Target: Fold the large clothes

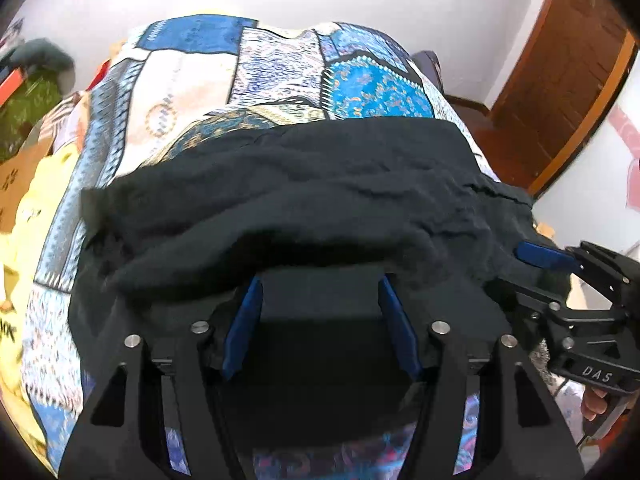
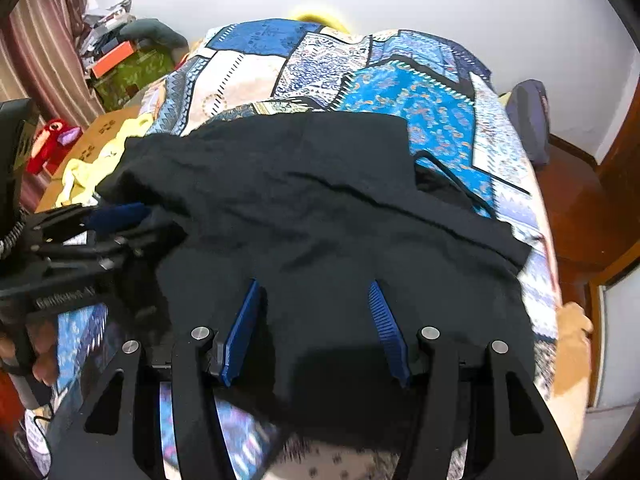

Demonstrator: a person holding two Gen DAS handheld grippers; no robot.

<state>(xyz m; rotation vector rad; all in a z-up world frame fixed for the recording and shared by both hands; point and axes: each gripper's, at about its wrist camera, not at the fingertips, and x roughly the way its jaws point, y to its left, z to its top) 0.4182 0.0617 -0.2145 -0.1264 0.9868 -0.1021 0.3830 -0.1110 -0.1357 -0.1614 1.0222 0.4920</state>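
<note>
Left wrist view: the left gripper (image 1: 320,280) points down over the near edge of a black garment (image 1: 304,184) that lies spread across a patterned blue bedspread (image 1: 280,68). Its blue pads (image 1: 244,320) stand about half apart with dark cloth lying between and under them, but neither pad visibly presses on a fold, so it seems to hold nothing. At the right edge the right gripper (image 1: 540,256) comes in low over the same hem. The cloth is crumpled, with a raised ridge running across just ahead of the pads, which reads as one layer already laid back over another.

Right wrist view: the right gripper (image 2: 316,284) hangs over the garment (image 2: 320,200) near its front edge. Its jaws are roughly half apart, black fabric lies beneath them, and the pads (image 2: 388,332) are clear of the cloth on their inner faces; nothing is pinched. The left gripper (image 2: 116,212) sits at the left, at the garment's side. A thin strap or cord (image 2: 472,184) trails off the cloth onto the bedspread at the right.

The step in hand looks like the pause between folds: both claws seem free above the near edge. Next, each would need to close on a corner or hem, taking all layers, then carry it forward evenly so the fold stays square.
</note>
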